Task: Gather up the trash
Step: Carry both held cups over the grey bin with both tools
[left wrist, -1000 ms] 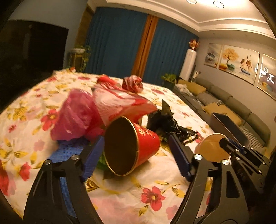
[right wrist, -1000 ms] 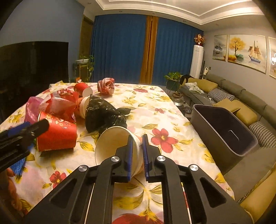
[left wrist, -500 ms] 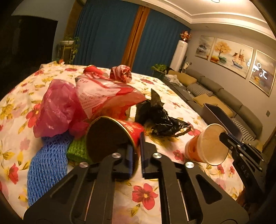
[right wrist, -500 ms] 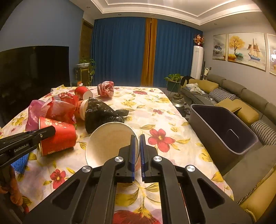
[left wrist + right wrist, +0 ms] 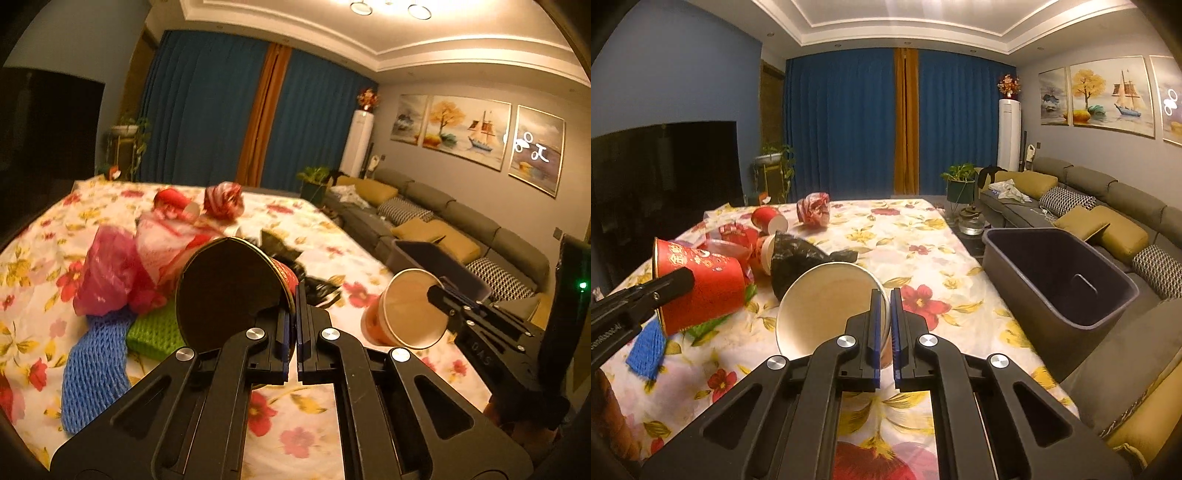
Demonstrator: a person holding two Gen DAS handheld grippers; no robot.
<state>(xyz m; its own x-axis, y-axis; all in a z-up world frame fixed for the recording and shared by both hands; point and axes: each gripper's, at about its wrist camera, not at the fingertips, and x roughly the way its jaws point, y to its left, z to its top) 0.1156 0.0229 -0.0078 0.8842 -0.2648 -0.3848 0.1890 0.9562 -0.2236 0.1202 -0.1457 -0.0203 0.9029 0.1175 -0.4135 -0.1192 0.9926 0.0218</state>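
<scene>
My left gripper (image 5: 295, 295) is shut on the rim of a red paper cup (image 5: 229, 291) with a gold edge and holds it off the table; the cup also shows in the right wrist view (image 5: 701, 291). My right gripper (image 5: 885, 299) is shut on the rim of a white-lined orange paper cup (image 5: 827, 306), also lifted; it shows in the left wrist view (image 5: 402, 310). A dark grey bin (image 5: 1060, 277) stands open beside the table's right edge.
On the floral tablecloth (image 5: 923, 243) lie a black bag (image 5: 801, 258), pink bag (image 5: 107, 273), blue net (image 5: 96, 365), green net (image 5: 155, 328), another red cup (image 5: 768, 218) and a crumpled red-white wrapper (image 5: 812, 208). A sofa (image 5: 1108, 206) runs along the right.
My left gripper closed on the red cup's rim and lifted it. My right gripper raised the orange cup off the table.
</scene>
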